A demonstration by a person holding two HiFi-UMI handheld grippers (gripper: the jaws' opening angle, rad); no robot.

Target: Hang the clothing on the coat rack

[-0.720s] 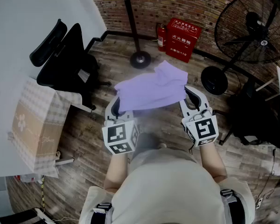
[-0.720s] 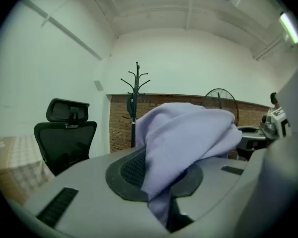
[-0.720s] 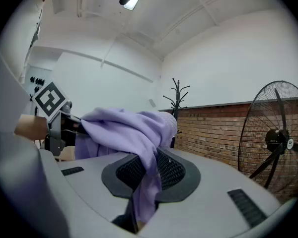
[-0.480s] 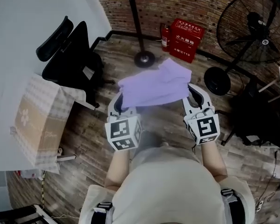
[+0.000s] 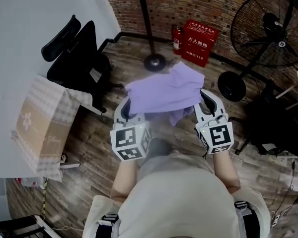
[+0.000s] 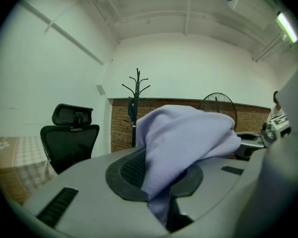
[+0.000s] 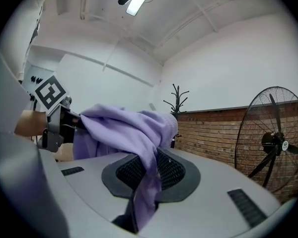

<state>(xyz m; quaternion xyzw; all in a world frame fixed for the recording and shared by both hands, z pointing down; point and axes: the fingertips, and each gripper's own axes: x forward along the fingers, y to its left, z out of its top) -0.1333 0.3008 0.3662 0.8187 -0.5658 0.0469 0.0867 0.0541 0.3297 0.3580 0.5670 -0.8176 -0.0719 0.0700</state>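
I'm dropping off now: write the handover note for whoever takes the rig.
Left gripper: shut on one edge of the purple garment.
Right gripper: shut on the other edge.
Garment: spread between them, off the floor.
Coat rack: ahead, by the brick wall.
Done: garment picked up.
Left: carry it to the rack, hook it on a peg, release.

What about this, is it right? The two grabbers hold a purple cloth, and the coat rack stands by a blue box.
Not quite: the box by the coat rack is red, not blue, as the head view shows. The left gripper and right gripper do hold the purple cloth.
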